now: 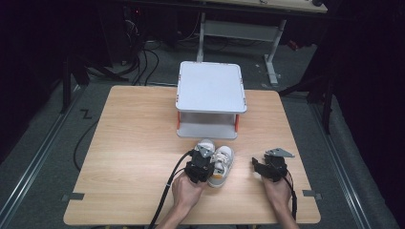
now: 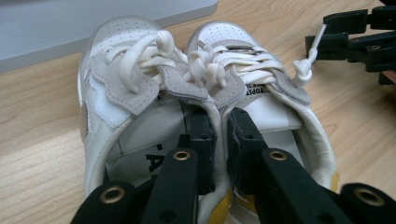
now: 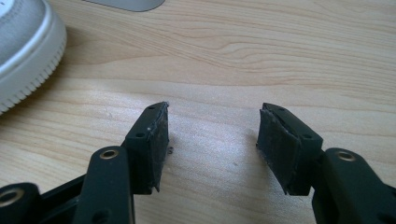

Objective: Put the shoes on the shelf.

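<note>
High view: wooden table [image 1: 133, 143], with a white two-tier stand [image 1: 210, 88] on orange posts at its far middle. Just in front of the stand, a pair of small white sneakers [image 1: 217, 160] sits side by side, toes toward the stand, heels with yellow trim toward the person.

Left hand [image 1: 187, 190] brings the left gripper [image 1: 200, 164] onto the near end of the pair. Left gripper view: one jaw reaches down inside the left shoe [image 2: 121, 98], the other inside the right shoe [image 2: 261, 88], and the two are drawn together, pinching the adjoining inner collars of both shoes between the pads. Laces are loosely knotted; one lace end trails off toward the other gripper.

Right hand [image 1: 279, 191] rests on the table to the right of the shoes, well apart from them. Right gripper [image 3: 212, 140] has its jaws spread wide over bare wood, with nothing between them; a grey sole edge shows at upper left in its view.
</note>
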The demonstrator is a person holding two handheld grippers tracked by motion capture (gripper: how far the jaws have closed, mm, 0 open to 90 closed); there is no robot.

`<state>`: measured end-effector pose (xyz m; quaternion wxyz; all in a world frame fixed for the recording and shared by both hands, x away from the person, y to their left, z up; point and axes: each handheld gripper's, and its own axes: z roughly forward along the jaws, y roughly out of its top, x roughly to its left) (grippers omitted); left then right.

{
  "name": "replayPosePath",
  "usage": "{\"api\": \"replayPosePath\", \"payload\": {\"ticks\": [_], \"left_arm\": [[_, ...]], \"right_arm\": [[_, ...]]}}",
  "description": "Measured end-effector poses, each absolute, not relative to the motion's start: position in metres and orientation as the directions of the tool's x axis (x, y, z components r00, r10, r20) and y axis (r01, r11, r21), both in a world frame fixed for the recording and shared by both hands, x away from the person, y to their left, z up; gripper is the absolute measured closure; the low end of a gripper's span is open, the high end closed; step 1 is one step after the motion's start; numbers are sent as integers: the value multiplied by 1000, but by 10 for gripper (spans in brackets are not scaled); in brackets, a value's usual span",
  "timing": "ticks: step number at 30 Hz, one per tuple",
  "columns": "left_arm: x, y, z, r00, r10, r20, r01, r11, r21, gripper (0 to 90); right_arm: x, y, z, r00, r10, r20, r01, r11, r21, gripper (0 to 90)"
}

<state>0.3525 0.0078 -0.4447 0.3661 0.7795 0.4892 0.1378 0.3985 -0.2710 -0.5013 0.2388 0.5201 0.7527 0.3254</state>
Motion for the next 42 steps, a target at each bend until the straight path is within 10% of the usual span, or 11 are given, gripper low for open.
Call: {"api": "replayPosePath", "payload": {"ticks": [42], "left_arm": [[405, 27, -426, 467, 876, -120, 618, -227, 753, 817]], "right_arm": [[400, -242, -440, -569, 817, 91, 513, 267, 816, 553]]}}
